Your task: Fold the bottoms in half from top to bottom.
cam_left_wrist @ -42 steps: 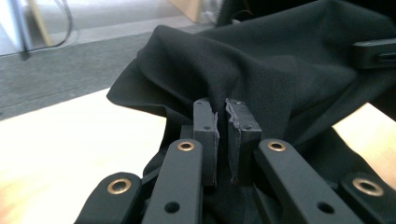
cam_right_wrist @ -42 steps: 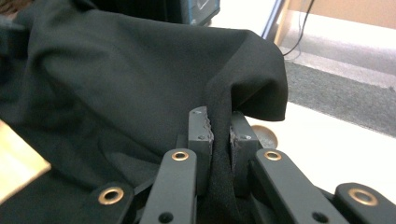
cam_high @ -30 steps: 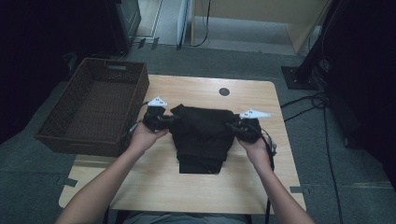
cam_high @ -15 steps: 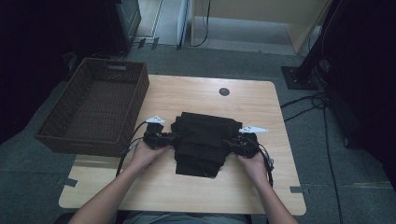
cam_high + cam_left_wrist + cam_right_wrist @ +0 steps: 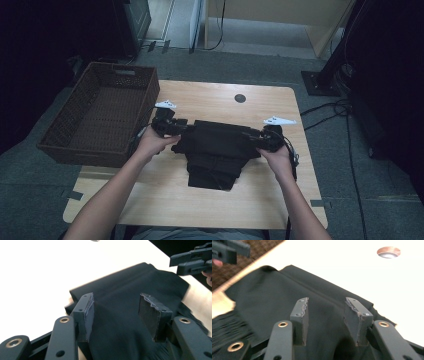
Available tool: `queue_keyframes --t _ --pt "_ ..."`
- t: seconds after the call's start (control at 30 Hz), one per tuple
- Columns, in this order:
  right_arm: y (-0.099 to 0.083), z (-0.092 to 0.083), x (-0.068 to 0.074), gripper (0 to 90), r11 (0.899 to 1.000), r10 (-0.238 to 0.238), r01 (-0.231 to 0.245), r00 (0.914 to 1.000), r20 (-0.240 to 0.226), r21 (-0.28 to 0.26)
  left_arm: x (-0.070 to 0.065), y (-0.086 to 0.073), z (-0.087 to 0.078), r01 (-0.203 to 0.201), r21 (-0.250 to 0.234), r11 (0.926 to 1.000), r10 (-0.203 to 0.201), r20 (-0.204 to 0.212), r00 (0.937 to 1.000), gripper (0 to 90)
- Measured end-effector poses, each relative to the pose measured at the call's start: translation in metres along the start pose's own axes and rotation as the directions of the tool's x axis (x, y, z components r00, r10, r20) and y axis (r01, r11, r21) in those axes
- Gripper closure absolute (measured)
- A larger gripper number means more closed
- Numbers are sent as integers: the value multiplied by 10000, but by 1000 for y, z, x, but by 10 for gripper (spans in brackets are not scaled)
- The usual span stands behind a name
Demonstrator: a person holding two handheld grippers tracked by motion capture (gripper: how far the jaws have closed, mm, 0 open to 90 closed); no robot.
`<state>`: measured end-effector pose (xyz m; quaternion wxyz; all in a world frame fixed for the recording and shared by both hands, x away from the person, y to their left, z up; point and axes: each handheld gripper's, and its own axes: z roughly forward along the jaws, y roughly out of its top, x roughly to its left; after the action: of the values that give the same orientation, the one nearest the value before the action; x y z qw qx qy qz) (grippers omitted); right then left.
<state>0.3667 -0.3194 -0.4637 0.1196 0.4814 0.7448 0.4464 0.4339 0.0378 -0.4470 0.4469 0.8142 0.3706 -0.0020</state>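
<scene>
The folded black garment (image 5: 216, 152) lies mid-table; its folds merge in the dim high view, and no label is readable. The left gripper (image 5: 115, 312) and right gripper (image 5: 326, 315) have just been opening, jaws parted astride the cloth's opposite edges, pads off it.

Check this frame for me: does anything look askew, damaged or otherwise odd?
The folded black garment is uneven: its upper layer is wider than the narrower part below and sits slightly crooked on the table. Both the left gripper and right gripper have frayed jaw pads; their jaws have just been opening, with cloth between them. The wicker basket overhangs the table's edge.
</scene>
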Motion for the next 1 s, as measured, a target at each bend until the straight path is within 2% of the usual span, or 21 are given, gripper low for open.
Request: queue_keyframes --t 0.1,0.23,0.33,0.47,0.5,0.53,0.57,0.6,0.63,0.73,0.83,1.0 --pt "4 20 -6 545 9991 -119 119 9999 -16 396 6 2 18 66 313 9995 -65 -31 10000 463" --pt "-2 38 -12 544 9956 -100 100 10000 -3 933 13 -8 36 201 918 9956 -199 -29 9998 480" --pt "-7 38 -12 553 9953 86 -65 9997 -215 965 13 -19 39 205 1067 9941 -204 -22 9998 487" --pt "-15 30 -5 562 9928 6 64 9983 -588 1194 7 -31 34 55 1205 9927 -67 99 9999 535" --pt "-17 28 -2 581 9926 81 -4 9980 -624 1217 7 -31 34 55 1205 9927 -67 99 9999 558" --pt "-20 27 0 624 9914 125 -40 9978 -646 1305 4 -37 33 -177 1302 9913 154 187 9997 593" --pt "-20 27 0 624 9914 125 -40 9978 -646 1305 4 -37 33 -177 1302 9913 154 187 9997 629" --pt "-27 30 5 687 9857 23 71 9985 -552 1684 3 -39 33 -280 1377 9901 262 146 9995 666" --pt "-30 32 7 705 9844 -2 85 9989 -473 1759 1 -43 35 -369 1430 9890 365 59 9993 687" --pt "-33 37 10 752 9886 -8 60 9994 -347 1506 -1 -45 34 -389 1299 9908 408 -114 9991 734" --pt "-30 48 13 784 9922 -261 269 9996 -85 1216 2 -45 34 -346 1270 9913 424 -592 9973 751" --pt "-12 72 10 790 9935 -358 347 9993 83 1084 25 -39 31 303 773 9966 -214 -1133 9933 785"
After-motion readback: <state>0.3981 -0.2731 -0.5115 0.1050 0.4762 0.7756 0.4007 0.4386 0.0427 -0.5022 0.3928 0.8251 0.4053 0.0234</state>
